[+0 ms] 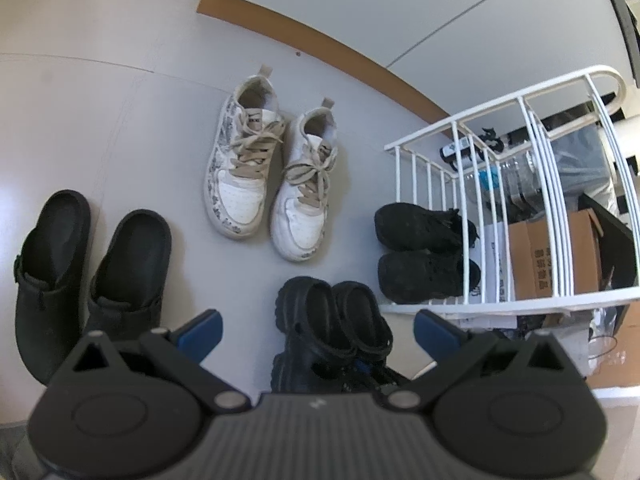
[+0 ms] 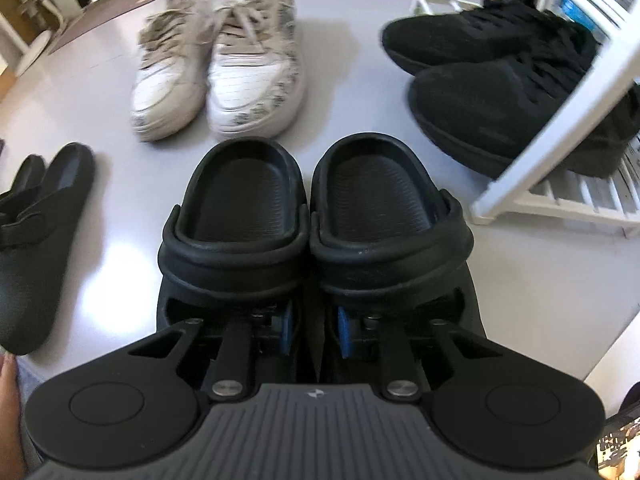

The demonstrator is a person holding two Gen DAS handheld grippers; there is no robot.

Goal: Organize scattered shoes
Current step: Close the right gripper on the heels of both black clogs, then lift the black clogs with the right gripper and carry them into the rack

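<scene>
A pair of black clogs (image 2: 248, 216) stands side by side on the pale floor. My right gripper (image 2: 316, 328) is shut on them: its blue pads (image 2: 289, 330) pinch the two touching inner walls near the toes. In the left wrist view the same clogs (image 1: 332, 320) lie between the fingers of my left gripper (image 1: 318, 330), which hangs open above them and holds nothing. White sneakers (image 1: 264, 172) with beige laces sit paired further off. Black sneakers (image 1: 424, 256) rest on the low shelf of a white rack (image 1: 520, 132). Black mules (image 1: 80, 264) lie at the left.
The white rack's slanted bar (image 2: 560, 120) stands close to the right of the clogs. Behind the rack are a cardboard box (image 1: 552, 256) and bottles. A brown skirting (image 1: 320, 44) runs along the wall. Part of a hand (image 2: 8, 380) shows at the lower left edge.
</scene>
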